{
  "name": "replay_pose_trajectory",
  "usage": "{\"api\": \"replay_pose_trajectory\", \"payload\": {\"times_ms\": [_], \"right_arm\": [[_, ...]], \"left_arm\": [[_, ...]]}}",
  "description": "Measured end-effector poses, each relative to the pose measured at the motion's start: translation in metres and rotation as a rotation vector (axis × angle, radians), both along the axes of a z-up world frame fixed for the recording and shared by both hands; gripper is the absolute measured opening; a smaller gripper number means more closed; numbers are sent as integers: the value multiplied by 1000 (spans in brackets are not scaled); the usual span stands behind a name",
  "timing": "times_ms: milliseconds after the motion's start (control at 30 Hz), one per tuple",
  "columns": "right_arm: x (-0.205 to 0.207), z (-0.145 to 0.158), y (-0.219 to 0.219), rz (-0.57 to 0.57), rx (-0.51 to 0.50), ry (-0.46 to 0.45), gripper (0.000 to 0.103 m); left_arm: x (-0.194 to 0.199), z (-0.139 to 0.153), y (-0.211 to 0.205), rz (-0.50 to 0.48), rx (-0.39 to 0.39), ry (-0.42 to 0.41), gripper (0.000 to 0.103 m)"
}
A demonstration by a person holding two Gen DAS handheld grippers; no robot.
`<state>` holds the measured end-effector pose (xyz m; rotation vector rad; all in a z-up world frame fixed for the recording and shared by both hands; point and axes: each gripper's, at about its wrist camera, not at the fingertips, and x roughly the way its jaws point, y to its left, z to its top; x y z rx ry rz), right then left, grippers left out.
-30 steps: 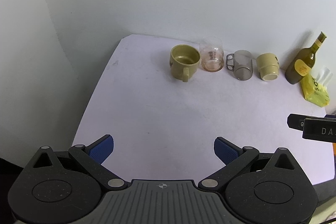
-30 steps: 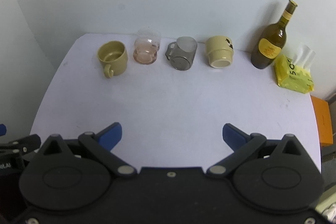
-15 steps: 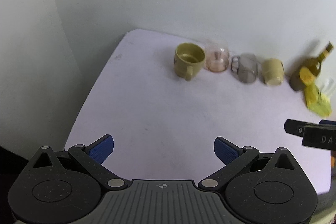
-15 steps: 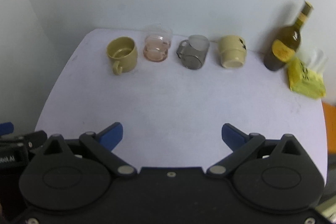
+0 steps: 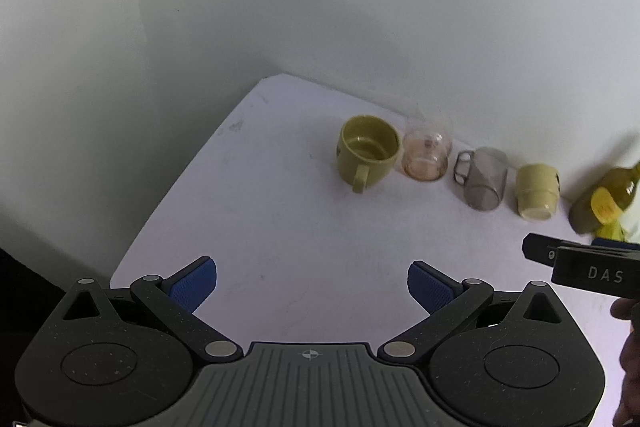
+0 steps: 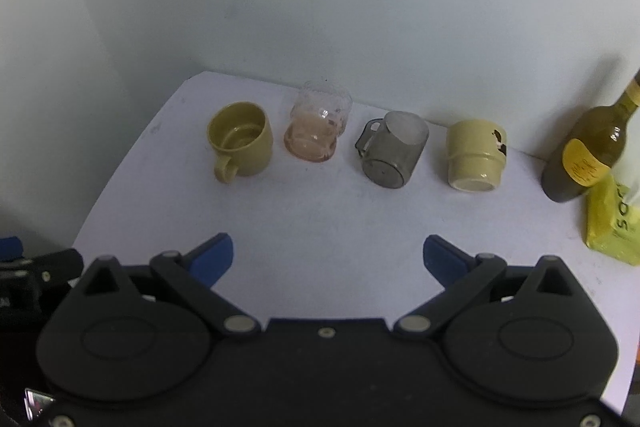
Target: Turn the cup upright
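Note:
Several cups stand in a row at the back of the white table (image 6: pixel 320 219). An olive mug (image 6: pixel 240 141) (image 5: pixel 368 153) stands upright at the left. A pink glass (image 6: pixel 318 137) (image 5: pixel 426 157), a grey glass mug (image 6: pixel 392 155) (image 5: pixel 484 179) and a cream cup (image 6: pixel 476 155) (image 5: pixel 536 191) stand upside down. My left gripper (image 5: pixel 312 281) and right gripper (image 6: pixel 328 257) are open and empty, over the table's front, well short of the cups.
A dark wine bottle (image 6: pixel 584 155) (image 5: pixel 600 199) with a yellow label stands at the back right, beside a yellow tissue pack (image 6: pixel 612 223). White walls close the back and left. The right gripper's side (image 5: pixel 592 267) shows at the left wrist view's right edge.
Both grippers have pulled back and swung right and upward, so the cups appear lower and farther left. Nothing on the table has moved. Both stay open.

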<state>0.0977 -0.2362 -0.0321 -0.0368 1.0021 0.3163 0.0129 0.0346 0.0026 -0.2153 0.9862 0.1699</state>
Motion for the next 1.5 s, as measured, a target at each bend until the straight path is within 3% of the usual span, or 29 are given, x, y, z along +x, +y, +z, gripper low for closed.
{"api": "replay_pose_trajectory", "payload": {"times_ms": [100, 167, 233, 433, 1067, 1167, 1233, 1367, 1500], "right_arm": [[8, -6, -3, 21, 13, -28, 102], [12, -11, -3, 38, 10, -46, 102], [18, -16, -3, 52, 7, -54, 102], [24, -18, -7, 84, 47, -141, 101], [68, -59, -25, 12, 0, -111, 99], [75, -67, -16, 44, 5, -106, 98], [82, -70, -6, 62, 12, -119, 95], [113, -84, 19, 28, 49, -130, 74], [145, -106, 47, -31, 61, -96, 70]], "left_arm": [[3, 0, -5, 38, -46, -41, 103], [7, 1, -12, 40, -29, -64, 103], [12, 2, -24, 45, 36, -68, 103], [17, 0, -35, 63, 71, -47, 103], [-15, 2, -18, 181, 63, -19, 103], [-21, 1, -17, 197, 64, -13, 103], [-29, 1, -17, 218, 65, -5, 103], [-45, 0, -15, 258, 73, 17, 103], [-56, 1, -13, 288, 82, 24, 103]]}}
